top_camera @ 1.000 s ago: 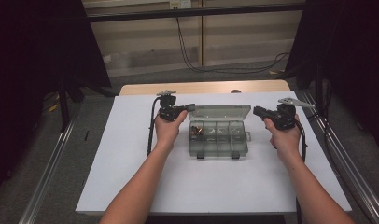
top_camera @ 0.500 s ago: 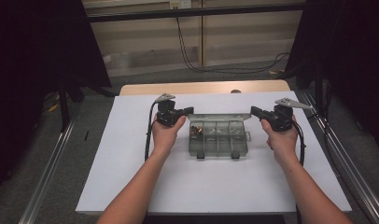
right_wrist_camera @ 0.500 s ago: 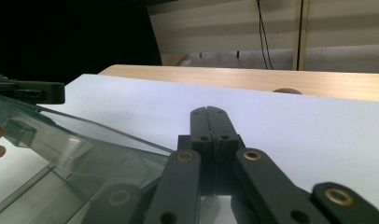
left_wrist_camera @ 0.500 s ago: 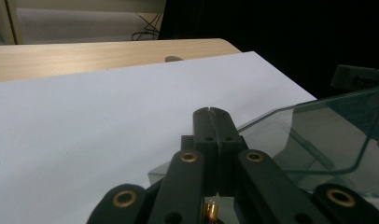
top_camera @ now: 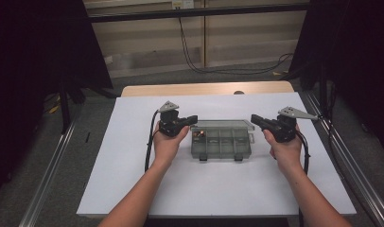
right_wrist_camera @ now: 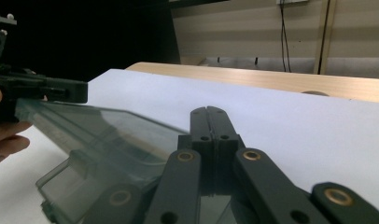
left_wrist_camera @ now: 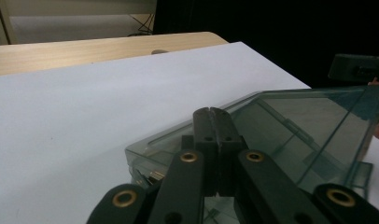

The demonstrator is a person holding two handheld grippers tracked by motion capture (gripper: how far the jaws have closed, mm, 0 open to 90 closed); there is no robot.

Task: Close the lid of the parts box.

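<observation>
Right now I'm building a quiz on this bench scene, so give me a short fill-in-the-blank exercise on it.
1. The clear plastic organizer box rests on a ____ sheet.
2. The box's lid is tilted ____.
3. The jaws of the left gripper and the right gripper are both ____.
4. The box lies ____ the two grippers.

Missing words: white; open; shut; between
</observation>
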